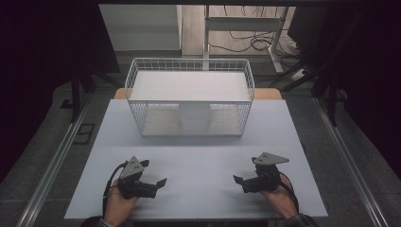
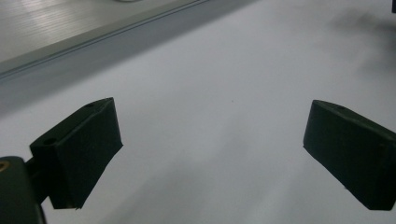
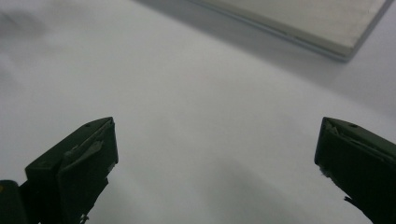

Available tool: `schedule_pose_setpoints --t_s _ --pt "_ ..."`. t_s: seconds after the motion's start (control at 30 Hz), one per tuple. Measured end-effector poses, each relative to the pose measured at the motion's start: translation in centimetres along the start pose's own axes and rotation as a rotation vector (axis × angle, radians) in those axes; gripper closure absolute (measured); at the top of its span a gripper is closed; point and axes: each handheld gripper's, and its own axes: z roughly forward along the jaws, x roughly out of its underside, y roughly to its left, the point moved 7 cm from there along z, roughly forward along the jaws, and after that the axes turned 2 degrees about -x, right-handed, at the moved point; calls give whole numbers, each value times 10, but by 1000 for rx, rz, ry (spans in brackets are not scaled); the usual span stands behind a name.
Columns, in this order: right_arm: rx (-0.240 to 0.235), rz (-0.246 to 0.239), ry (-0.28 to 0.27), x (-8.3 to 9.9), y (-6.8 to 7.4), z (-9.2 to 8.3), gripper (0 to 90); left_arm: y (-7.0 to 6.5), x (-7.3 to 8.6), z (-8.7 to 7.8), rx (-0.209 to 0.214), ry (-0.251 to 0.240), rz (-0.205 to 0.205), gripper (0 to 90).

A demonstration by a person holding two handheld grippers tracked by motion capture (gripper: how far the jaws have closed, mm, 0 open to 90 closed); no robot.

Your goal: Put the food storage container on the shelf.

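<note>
Your left gripper (image 1: 158,182) and right gripper (image 1: 238,179) rest near the table's (image 1: 198,161) front edge, jaws spread wide and empty, tips facing each other across bare white surface. Nothing stands between them and the white wire basket (image 1: 189,97) at the far edge. A pale round object (image 1: 194,118) sits inside it; cables (image 1: 246,42) lie on the floor beyond.
</note>
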Motion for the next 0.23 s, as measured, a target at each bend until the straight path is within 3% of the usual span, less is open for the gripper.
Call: schedule_pose_setpoints --t_s 0.23 --pt "30 -30 52 8 0 4 0 0 -1 1 8 -11 -13 35"
